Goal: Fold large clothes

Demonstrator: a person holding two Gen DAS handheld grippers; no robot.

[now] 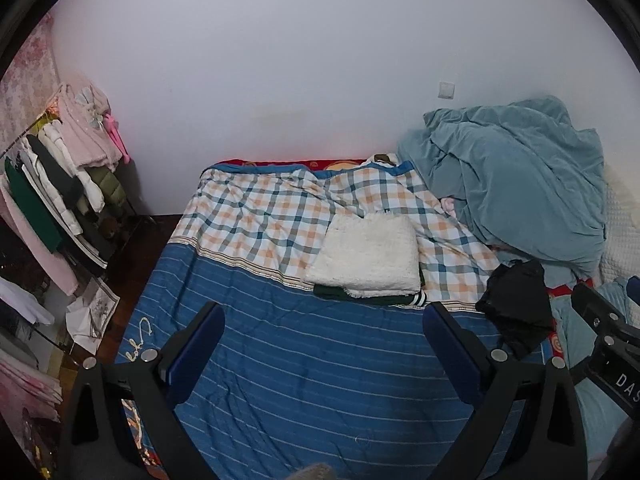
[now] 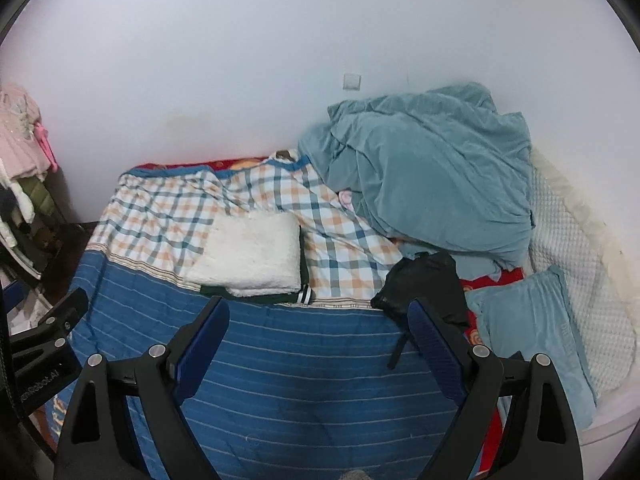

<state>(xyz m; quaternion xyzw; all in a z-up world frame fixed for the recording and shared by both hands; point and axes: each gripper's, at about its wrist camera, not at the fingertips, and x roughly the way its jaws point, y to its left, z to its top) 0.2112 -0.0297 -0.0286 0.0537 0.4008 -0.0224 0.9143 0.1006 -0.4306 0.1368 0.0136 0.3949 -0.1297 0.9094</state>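
Observation:
A folded white fluffy garment (image 1: pixel 366 256) (image 2: pixel 250 254) lies on top of a folded dark green garment with white stripes (image 1: pixel 416 300) (image 2: pixel 302 294) in the middle of the bed. A crumpled black garment (image 1: pixel 516 308) (image 2: pixel 424 284) lies to their right. My left gripper (image 1: pixel 324 320) is open and empty above the blue striped sheet (image 1: pixel 300 360), in front of the folded pile. My right gripper (image 2: pixel 318 316) is open and empty, its right finger (image 2: pixel 436 344) close to the black garment.
A heaped teal blanket (image 1: pixel 512 184) (image 2: pixel 432 172) sits at the back right against the wall. A teal pillow (image 2: pixel 532 332) and white quilted cover (image 2: pixel 568 248) lie at the right. A clothes rack (image 1: pixel 60 184) stands left of the bed. The sheet's far half is checked (image 1: pixel 260 216).

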